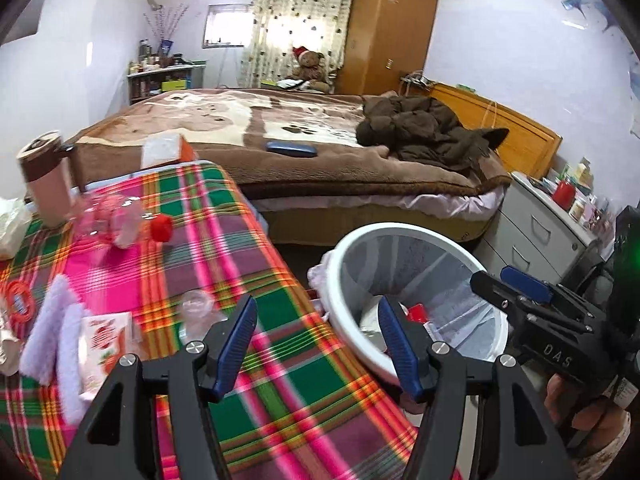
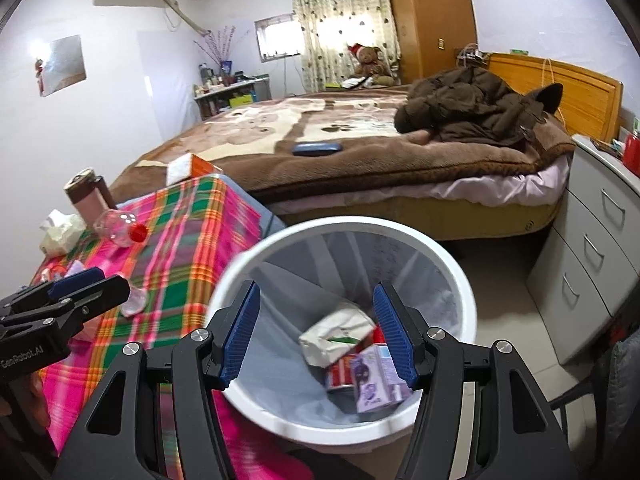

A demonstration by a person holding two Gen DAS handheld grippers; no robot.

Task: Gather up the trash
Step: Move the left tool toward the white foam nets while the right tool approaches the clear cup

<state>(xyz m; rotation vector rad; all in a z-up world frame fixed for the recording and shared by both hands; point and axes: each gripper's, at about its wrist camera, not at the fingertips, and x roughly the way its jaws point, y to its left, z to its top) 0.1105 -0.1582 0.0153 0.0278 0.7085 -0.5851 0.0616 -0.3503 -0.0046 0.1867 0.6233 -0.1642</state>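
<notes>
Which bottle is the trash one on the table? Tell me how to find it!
Start at the table with the bright pink and green checked cloth, beside the white bin. Near its far end, next to the tall brown cup, a clear plastic bottle lies on its side. It alone has a red cap.

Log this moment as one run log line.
left gripper: open, empty | right gripper: open, over bin | bottle: on table
</notes>
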